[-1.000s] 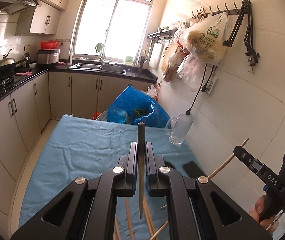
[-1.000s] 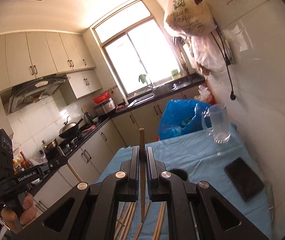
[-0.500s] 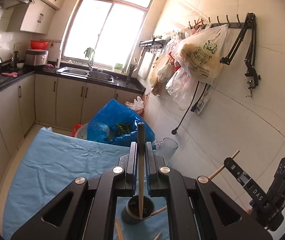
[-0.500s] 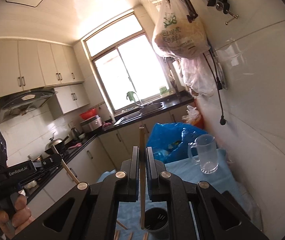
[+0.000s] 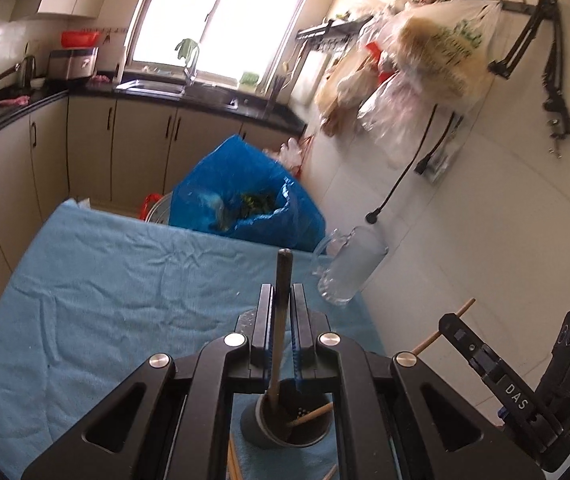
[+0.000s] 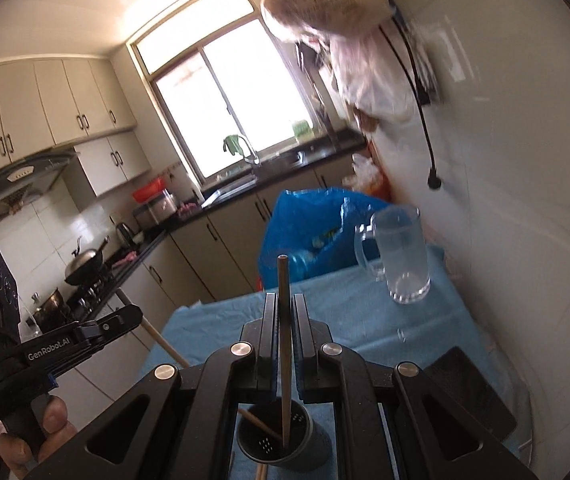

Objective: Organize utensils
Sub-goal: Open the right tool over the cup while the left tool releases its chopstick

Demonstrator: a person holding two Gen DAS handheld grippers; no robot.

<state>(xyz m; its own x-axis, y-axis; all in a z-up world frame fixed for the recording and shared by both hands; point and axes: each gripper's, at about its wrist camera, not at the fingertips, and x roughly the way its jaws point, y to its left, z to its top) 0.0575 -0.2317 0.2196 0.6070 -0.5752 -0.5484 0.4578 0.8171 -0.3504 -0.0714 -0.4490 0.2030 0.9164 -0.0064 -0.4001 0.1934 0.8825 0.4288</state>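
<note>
Each gripper is clamped on a chopstick: the left gripper [image 5: 284, 340] and right gripper [image 6: 284, 344] have been lowered since half a second ago, both stick tips now planted inside the dark holder [image 5: 285, 424] near the tablecloth's [image 5: 105, 292] right edge.

Left hand-held gripper [image 5: 281, 312], right hand-held gripper [image 6: 284, 320]: both clamped.
</note>
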